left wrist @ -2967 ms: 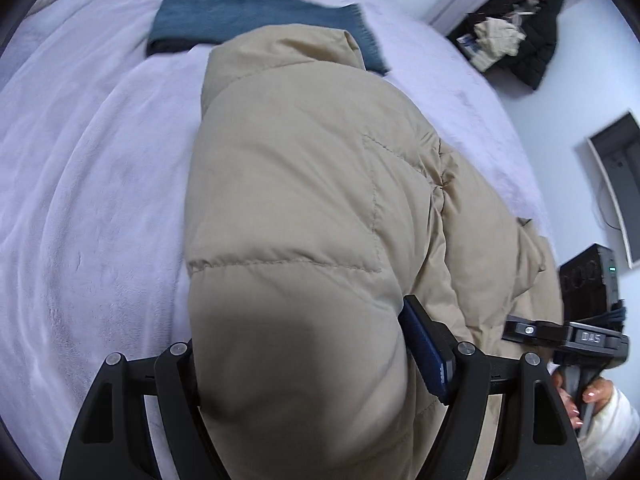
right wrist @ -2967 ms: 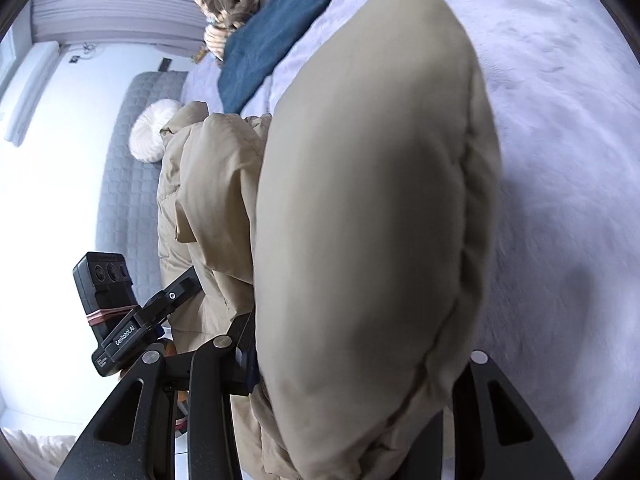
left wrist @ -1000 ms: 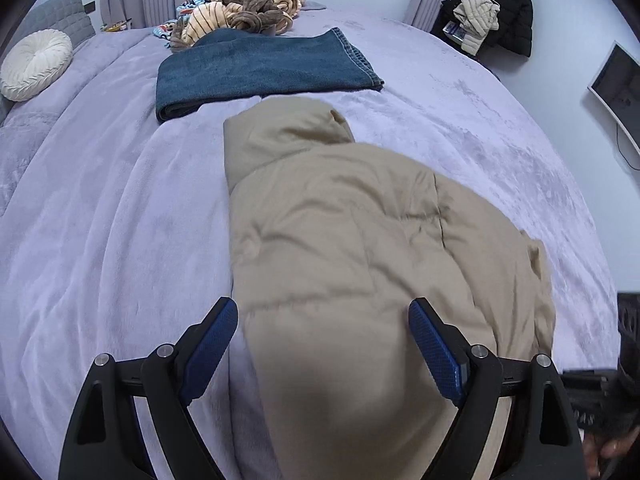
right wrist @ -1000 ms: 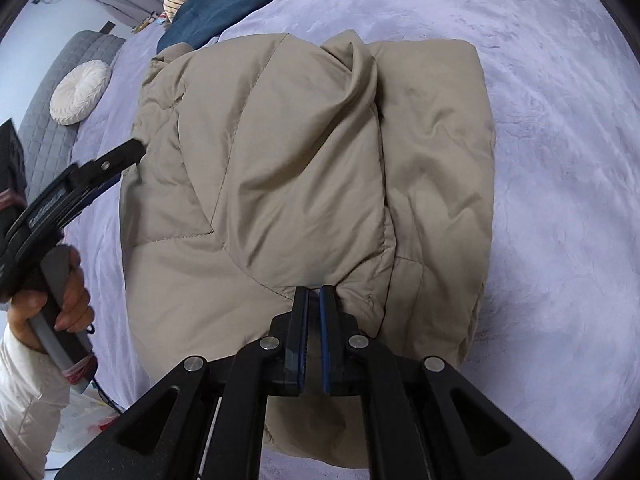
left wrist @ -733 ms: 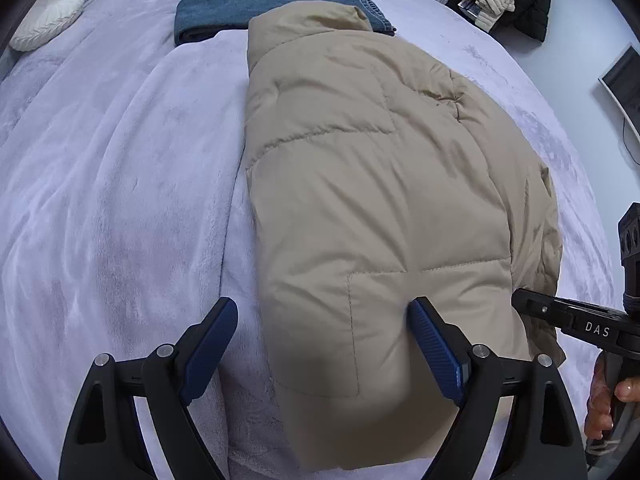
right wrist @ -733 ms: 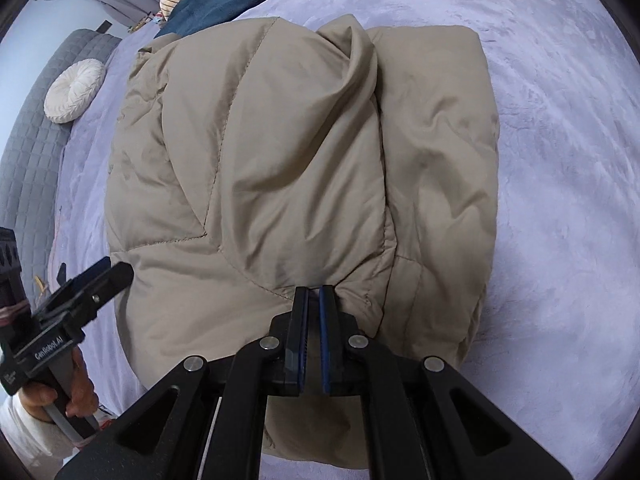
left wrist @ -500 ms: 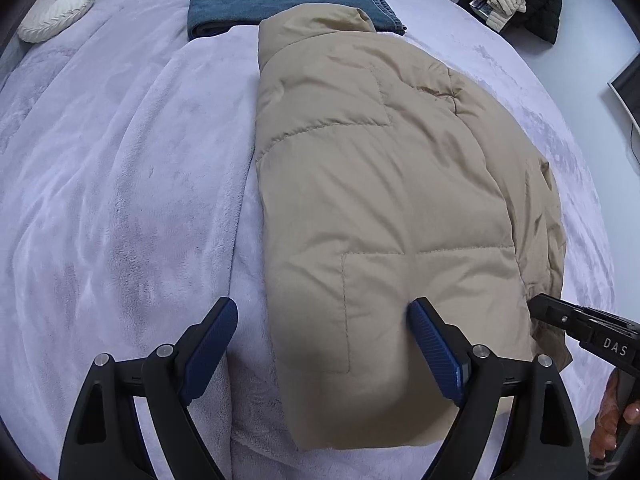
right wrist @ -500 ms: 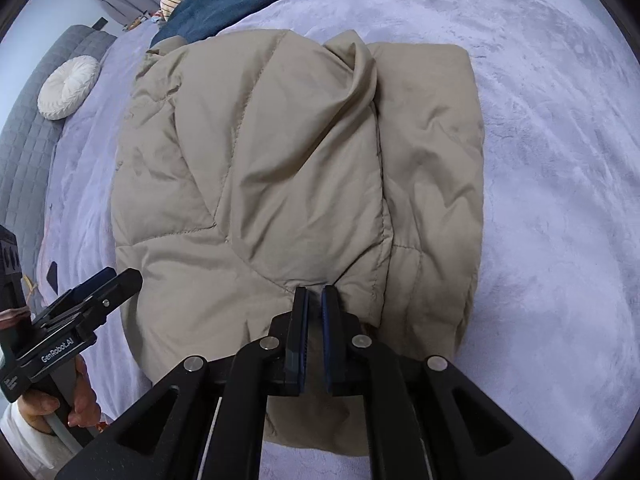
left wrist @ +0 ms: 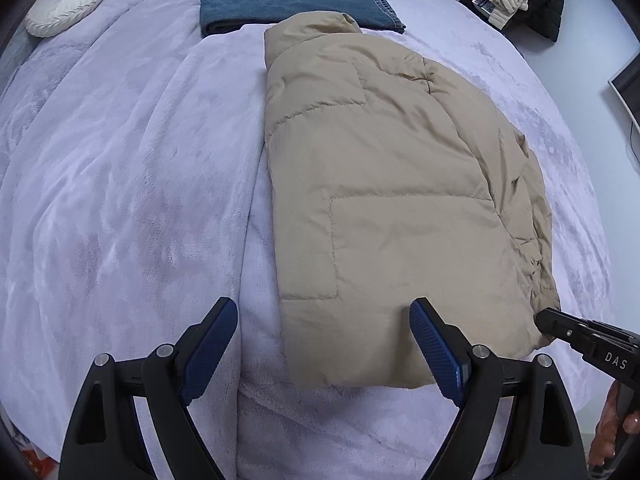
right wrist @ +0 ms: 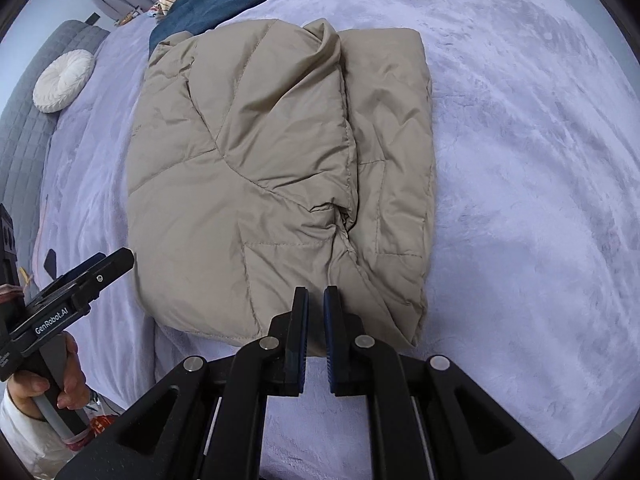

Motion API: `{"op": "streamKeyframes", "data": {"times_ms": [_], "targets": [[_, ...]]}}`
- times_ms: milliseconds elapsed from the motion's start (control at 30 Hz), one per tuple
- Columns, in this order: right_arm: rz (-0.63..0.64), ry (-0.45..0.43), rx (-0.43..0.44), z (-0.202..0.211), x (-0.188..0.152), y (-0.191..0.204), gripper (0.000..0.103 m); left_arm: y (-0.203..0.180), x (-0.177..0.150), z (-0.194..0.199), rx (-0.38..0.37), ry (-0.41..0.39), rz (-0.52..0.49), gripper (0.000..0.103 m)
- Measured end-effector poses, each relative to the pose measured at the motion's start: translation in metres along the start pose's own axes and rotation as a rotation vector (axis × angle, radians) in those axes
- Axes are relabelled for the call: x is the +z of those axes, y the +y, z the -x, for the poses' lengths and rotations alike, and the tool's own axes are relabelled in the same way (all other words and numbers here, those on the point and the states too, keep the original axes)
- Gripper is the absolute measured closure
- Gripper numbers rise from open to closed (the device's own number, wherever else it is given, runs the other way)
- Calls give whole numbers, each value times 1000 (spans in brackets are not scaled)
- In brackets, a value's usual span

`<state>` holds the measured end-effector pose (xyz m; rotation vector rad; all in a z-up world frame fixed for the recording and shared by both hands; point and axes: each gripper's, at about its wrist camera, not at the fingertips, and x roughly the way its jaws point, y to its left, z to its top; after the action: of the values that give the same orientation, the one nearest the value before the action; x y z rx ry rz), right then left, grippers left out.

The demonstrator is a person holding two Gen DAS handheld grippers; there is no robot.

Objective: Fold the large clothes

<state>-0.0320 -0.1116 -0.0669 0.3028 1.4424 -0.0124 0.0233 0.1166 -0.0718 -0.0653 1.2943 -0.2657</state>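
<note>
The tan puffer jacket [left wrist: 384, 184] is laid folded lengthwise on the lavender bedspread [left wrist: 120, 184]; a crosswise fold seems left. The left gripper [left wrist: 322, 344] is spread empty, the right gripper [right wrist: 315, 320] nearly closed, holding nothing.

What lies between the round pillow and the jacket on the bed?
Only bare lavender blanket separates the pillow from the jacket, as the left wrist view shows best.

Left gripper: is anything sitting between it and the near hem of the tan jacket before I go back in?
Nothing visible. The left gripper, jaws open, sits just short of the tan jacket; only bare blanket lies between. The folded jeans are beyond its collar.
</note>
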Motion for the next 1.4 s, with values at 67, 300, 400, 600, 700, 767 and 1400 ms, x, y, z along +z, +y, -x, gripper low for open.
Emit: {"op": "streamKeyframes", "data": {"times_ms": [67,300,400,600,700,767,1400], "targets": [[11,-6,14,4,-4,3,94,-3,-7,7,13,-7,0,14],[23,-31,46,32,-26,-6,94,-16,-36,40,42,-39,35,14],[15,-41,50,42,-36,-10,94,-23,-47,52,44,-49,40,14],[18,-68,57,62,-56,-17,94,-40,-69,77,59,-89,36,0],[30,-78,61,71,-65,-18,94,-48,-80,87,71,-101,23,0],[34,-83,68,76,-70,-19,94,-52,-88,94,79,-110,24,0],[114,-260,-36,134,-79,21,34,-40,-89,175,137,-235,31,0]]}}
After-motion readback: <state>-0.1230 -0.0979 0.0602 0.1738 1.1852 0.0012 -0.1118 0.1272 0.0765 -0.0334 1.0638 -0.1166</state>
